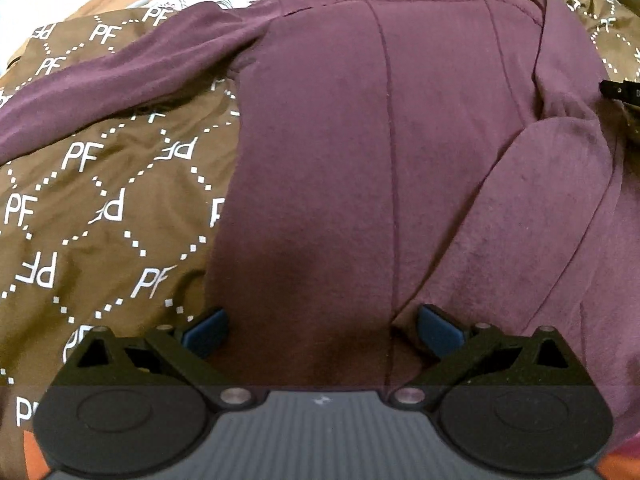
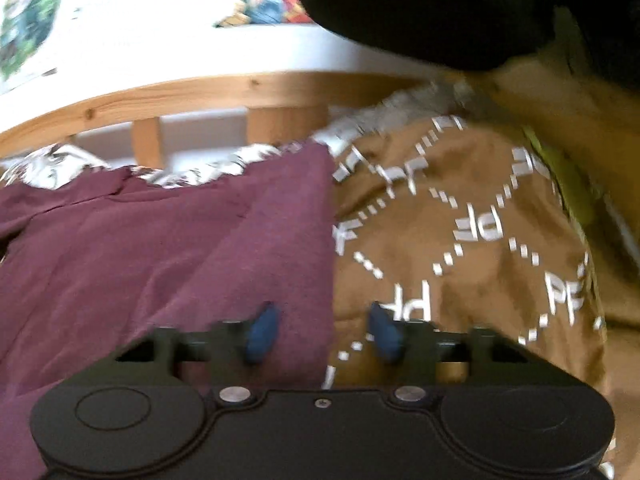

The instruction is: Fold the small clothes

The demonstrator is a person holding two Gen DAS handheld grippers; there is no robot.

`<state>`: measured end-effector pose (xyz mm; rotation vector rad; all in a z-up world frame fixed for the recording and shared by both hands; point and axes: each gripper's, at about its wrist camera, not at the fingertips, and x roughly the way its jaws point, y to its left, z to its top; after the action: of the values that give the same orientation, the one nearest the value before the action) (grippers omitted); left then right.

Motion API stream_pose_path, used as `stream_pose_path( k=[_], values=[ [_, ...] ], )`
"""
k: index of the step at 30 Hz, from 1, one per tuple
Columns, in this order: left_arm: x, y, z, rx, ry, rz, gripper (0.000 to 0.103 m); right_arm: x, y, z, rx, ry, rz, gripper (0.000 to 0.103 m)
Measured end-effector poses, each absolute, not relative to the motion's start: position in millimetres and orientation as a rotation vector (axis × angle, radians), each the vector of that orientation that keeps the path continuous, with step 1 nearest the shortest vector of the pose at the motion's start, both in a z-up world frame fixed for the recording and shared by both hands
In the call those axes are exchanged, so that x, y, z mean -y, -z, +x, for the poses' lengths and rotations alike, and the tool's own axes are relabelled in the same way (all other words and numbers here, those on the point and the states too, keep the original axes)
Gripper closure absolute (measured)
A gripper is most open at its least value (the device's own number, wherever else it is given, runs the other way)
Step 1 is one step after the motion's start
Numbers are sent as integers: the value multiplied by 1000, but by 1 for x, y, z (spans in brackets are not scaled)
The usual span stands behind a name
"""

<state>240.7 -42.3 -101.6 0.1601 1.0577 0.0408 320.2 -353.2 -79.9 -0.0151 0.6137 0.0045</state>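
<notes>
Lying flat: maroon garment (image 1: 360, 160) on brown PF-print bedspread (image 1: 100, 200), wooden rail (image 2: 200, 92) behind; both jaws open, empty.

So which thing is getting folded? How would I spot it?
Find the brown bedspread printed with white PF letters below the wooden bed rail. Spread on it lies a plain maroon long-sleeved top. It is the only cloth there with no print, one sleeve stretched sideways.
</notes>
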Motion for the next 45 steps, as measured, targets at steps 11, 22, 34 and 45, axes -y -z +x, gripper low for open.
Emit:
stream_pose_path(
  k=[11, 22, 34, 45],
  values=[
    [44, 106, 234, -1059, -20, 188, 0, 364, 72, 321, -607, 35, 45, 97],
    [22, 91, 239, -1108, -10, 79, 1, 347, 67, 297, -595, 20, -56, 40],
    [-151, 3, 225, -716, -513, -391, 1, 308, 33, 243, -565, -99, -29, 1],
    [-298, -26, 209, -491, -616, -392, 1, 261, 35, 202, -640, -248, -7, 1]
  ],
)
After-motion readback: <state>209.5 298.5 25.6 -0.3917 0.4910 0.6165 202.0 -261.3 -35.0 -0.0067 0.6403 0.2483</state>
